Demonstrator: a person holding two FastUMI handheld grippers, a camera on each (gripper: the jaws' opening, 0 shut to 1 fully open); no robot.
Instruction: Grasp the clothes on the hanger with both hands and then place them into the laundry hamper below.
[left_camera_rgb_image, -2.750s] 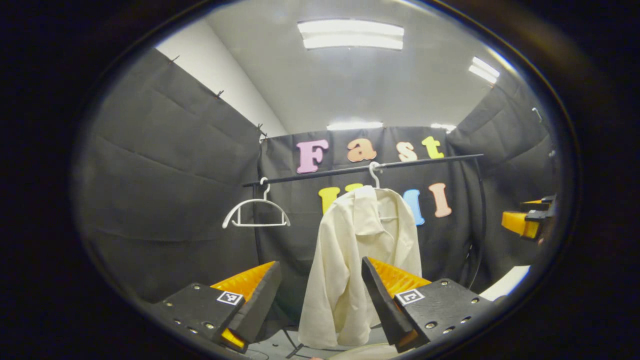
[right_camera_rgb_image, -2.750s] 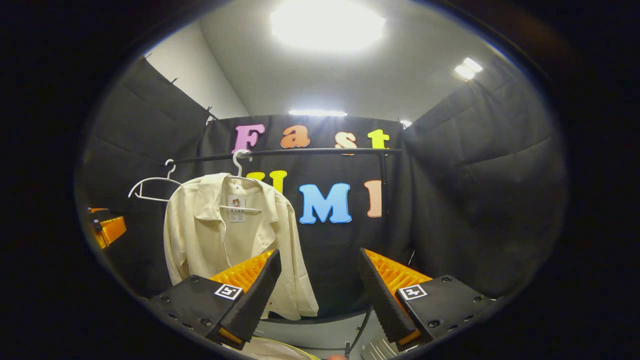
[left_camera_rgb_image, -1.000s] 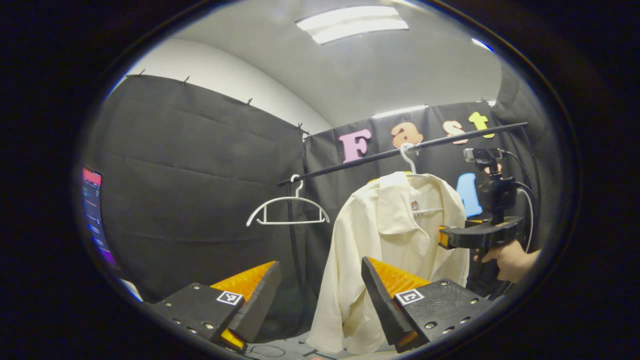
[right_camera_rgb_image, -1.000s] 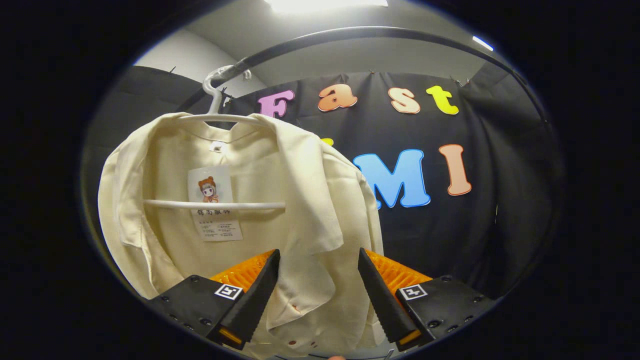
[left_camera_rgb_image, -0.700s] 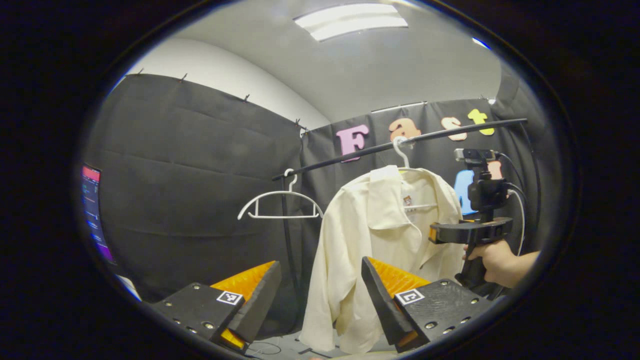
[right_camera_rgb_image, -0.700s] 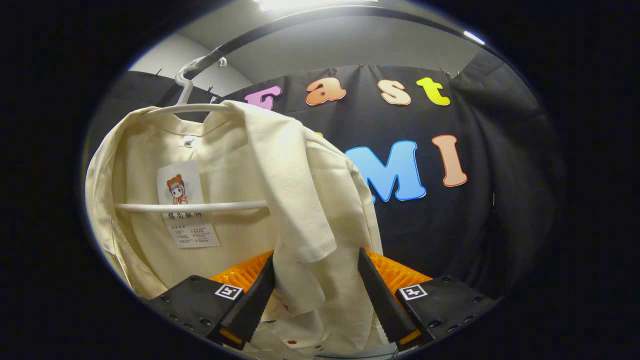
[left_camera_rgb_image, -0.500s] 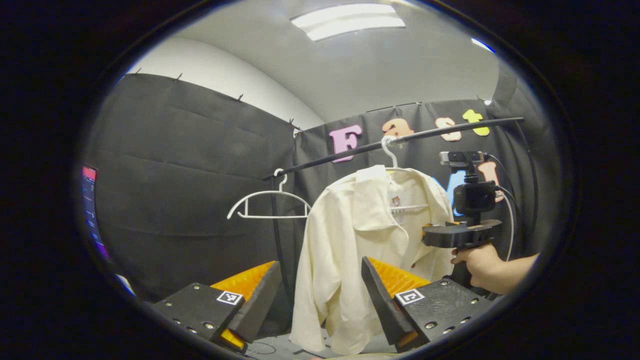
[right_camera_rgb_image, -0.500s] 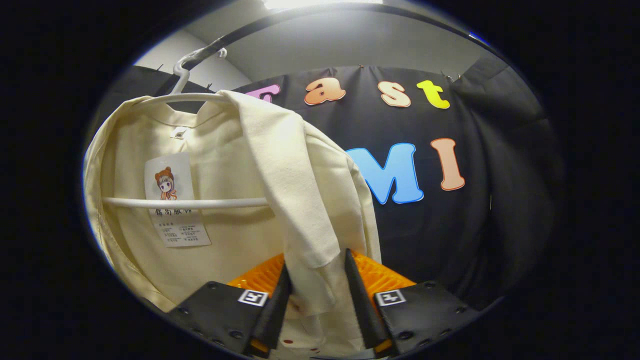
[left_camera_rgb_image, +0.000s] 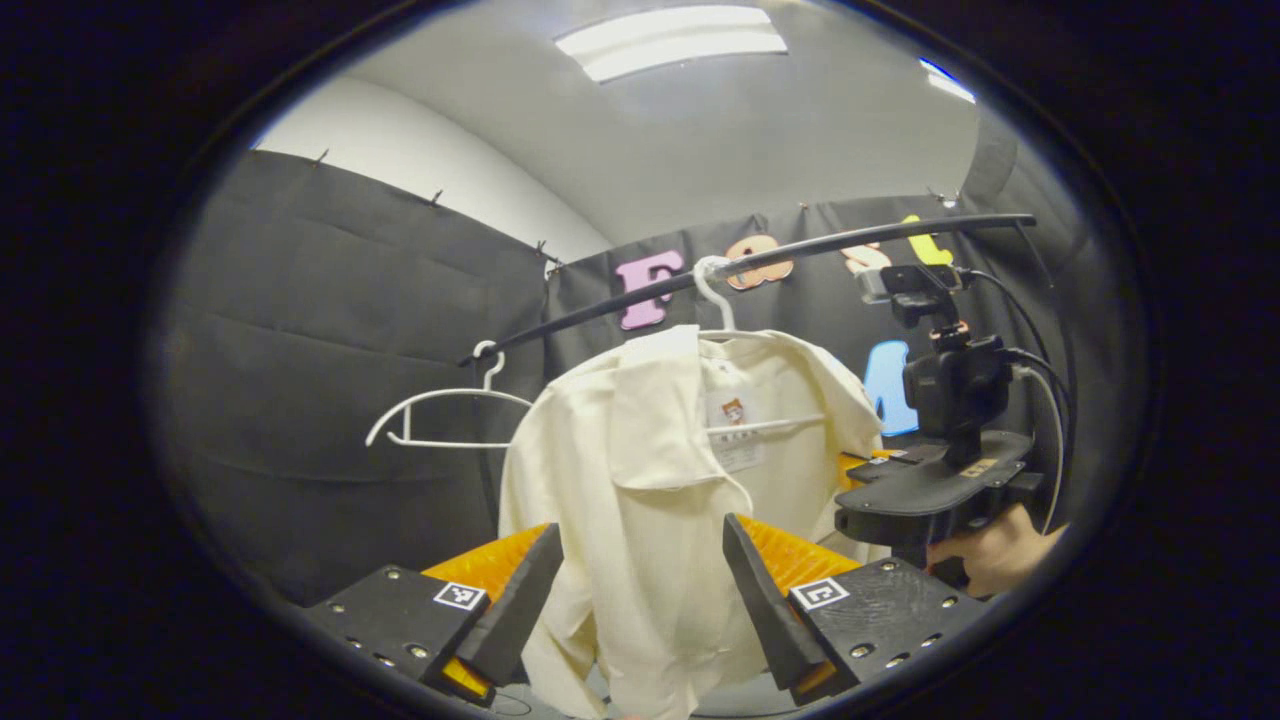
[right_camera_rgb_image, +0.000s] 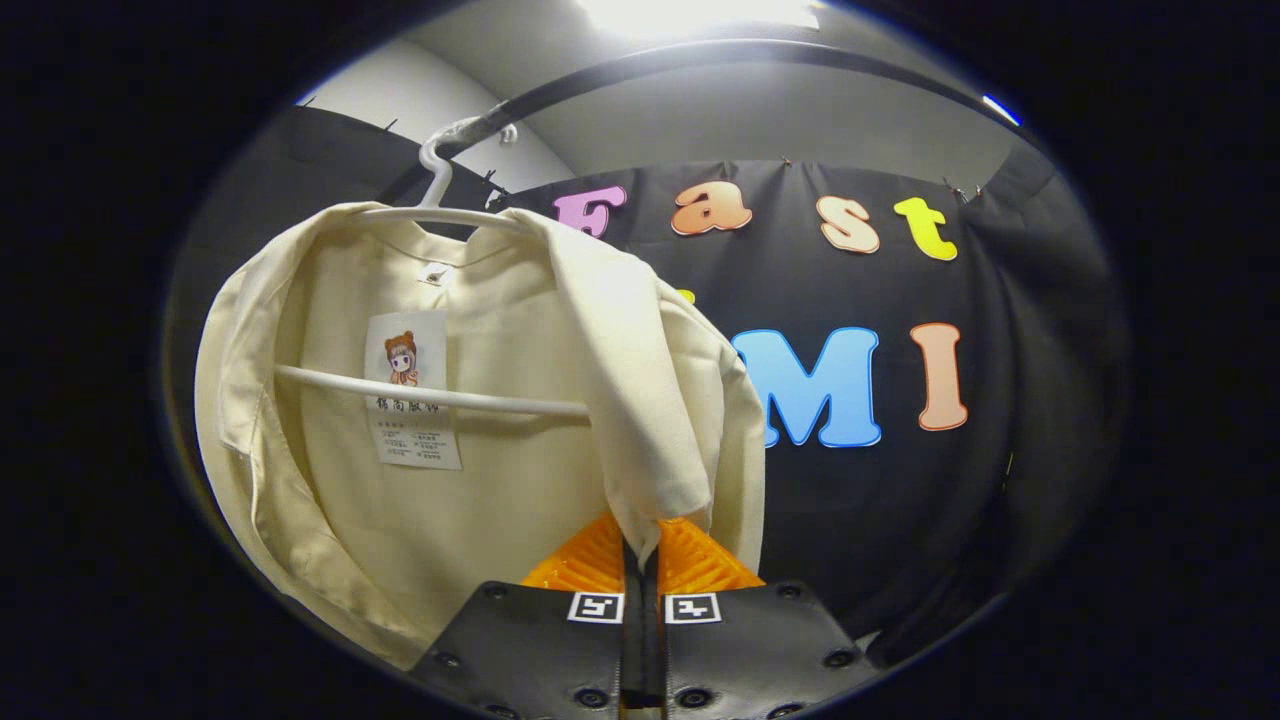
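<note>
Right claw (right_camera_rgb_image: 640, 560) apparently pinching shirt (right_camera_rgb_image: 480, 420)

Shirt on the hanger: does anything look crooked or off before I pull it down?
Yes. The cream shirt hangs open and lopsided on its white hanger, the hanger's crossbar tilted. The right gripper is shut on the collar flap's tip; the left gripper is open, not gripping. The empty hanger hangs normally on the rail.

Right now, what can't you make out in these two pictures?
- Laundry hamper: it would sit below both views' lower edge, so how full it is can't be told.
- Shirt hem: cut off by the left gripper view's bottom edge.
- Shirt tag: print too small to read.
- Right claw tips: covered by the shirt front edge they pinch.
</note>
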